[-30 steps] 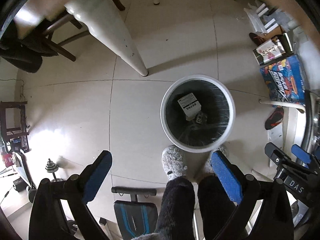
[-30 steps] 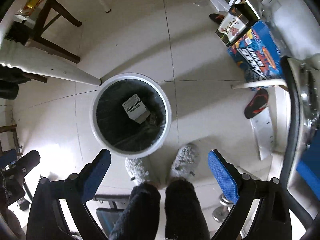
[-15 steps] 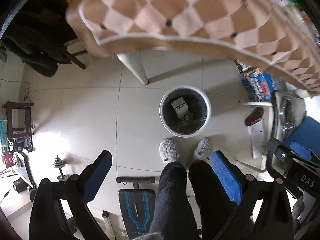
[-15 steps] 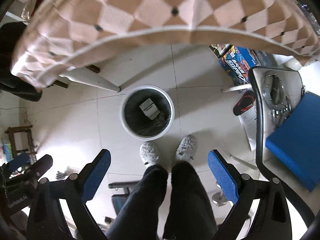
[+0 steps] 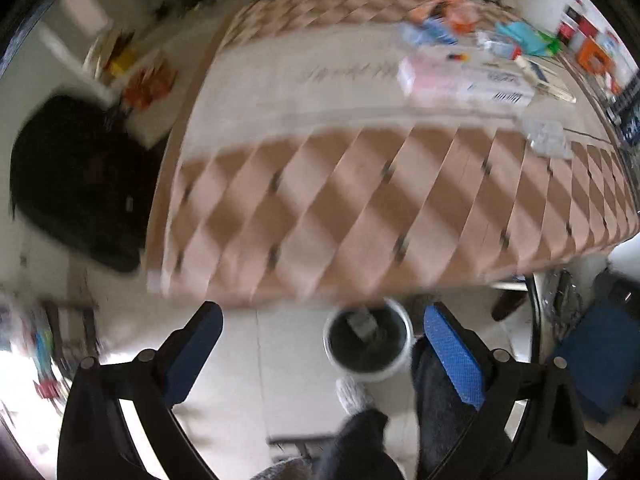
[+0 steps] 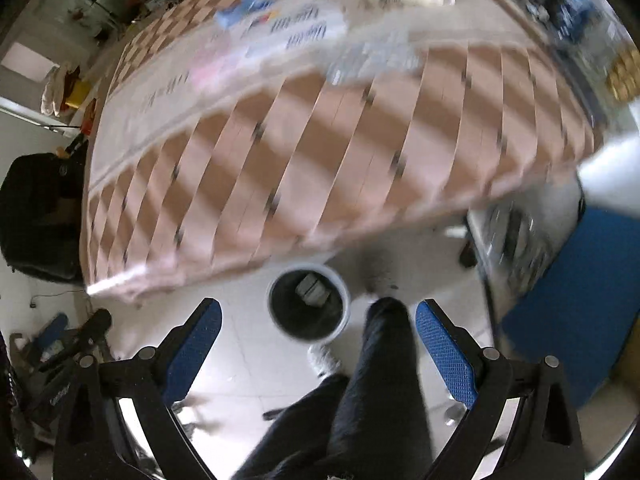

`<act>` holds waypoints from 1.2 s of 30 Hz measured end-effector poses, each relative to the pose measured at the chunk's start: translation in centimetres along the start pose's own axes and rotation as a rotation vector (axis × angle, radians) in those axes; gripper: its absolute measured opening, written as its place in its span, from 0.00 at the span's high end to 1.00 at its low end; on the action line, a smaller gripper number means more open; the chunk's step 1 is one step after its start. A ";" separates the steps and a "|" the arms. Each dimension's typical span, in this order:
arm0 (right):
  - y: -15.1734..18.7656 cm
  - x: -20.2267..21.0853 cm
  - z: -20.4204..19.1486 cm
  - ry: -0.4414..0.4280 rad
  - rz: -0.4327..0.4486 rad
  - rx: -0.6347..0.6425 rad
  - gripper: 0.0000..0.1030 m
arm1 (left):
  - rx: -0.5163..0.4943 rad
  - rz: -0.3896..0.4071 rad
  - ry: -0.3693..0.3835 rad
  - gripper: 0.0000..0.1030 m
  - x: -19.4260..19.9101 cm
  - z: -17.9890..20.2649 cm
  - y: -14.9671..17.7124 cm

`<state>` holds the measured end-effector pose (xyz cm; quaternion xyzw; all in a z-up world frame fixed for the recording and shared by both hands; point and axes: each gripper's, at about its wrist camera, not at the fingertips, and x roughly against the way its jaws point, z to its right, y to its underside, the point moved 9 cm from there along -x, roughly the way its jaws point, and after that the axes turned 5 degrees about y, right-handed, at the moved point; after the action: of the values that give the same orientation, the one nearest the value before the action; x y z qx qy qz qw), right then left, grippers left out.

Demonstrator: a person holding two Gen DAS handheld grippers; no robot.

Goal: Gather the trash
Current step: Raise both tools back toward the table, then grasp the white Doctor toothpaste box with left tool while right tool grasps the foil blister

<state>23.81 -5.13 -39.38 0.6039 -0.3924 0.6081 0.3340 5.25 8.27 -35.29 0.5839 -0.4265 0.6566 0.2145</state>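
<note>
Left gripper [image 5: 320, 344]: black frame, blue-padded fingers held wide apart; nothing is gripped.
Right gripper [image 6: 318, 338]: same build, fingers likewise spread; nothing is carried.
White round bin with black liner [image 5: 367, 346]: seen on the pale tiled floor, low centre, near the table's near edge; a small white box lies inside. In the right view the bin [image 6: 309, 302] is seen between the blue pads.
Table under brown-and-cream diamond-patterned cloth [image 5: 360, 208]: fills the upper half of both views; heavily motion-blurred.
Trash remaining: scattered colourful wrappers and packets [image 5: 480, 40] at the far right of the tabletop; a long white carton with a barcode [image 5: 468, 82] just nearer.
Step judged: reach toward the tabletop litter; task judged partly done.
Risk 1: thin flat wrappers may be missed or slid away if the pads are closed above them.
Risk 2: the loose cloth may be pinched with a wrapper, dragging other items off.
Risk 3: individual pieces cannot be resolved through blur; a wrong target may be chosen.
</note>
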 end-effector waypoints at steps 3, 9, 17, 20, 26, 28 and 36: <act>-6.2 -0.9 3.6 0.046 0.002 0.011 0.04 | -0.179 0.014 -0.050 0.00 -2.2 3.5 -6.2; -15.4 -5.4 12.0 0.121 -0.068 -0.073 0.04 | -0.520 -0.012 -0.156 0.00 -6.3 10.2 -17.3; -20.9 -9.6 17.2 0.124 -0.186 -0.071 0.04 | -0.971 -0.138 -0.131 0.01 -11.8 18.5 -22.6; -22.1 -10.0 17.3 0.085 -0.203 -0.052 0.04 | -1.004 -0.187 -0.072 0.36 -13.2 20.2 -22.5; -24.4 -9.1 13.1 0.021 -0.186 0.168 0.04 | -0.824 -0.231 -0.035 0.46 -12.7 18.7 -21.9; -24.7 -8.9 11.0 0.041 -0.178 0.312 0.04 | -0.669 -0.251 -0.042 0.46 -12.3 16.6 -20.7; -23.1 -11.8 1.5 0.260 -0.196 1.109 0.04 | 0.107 -0.324 -0.016 0.46 -11.1 7.3 -14.1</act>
<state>45.39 5.15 -49.47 0.6424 0.0868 0.7584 0.0678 23.04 12.43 -41.76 0.6608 -0.2932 0.6305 0.2827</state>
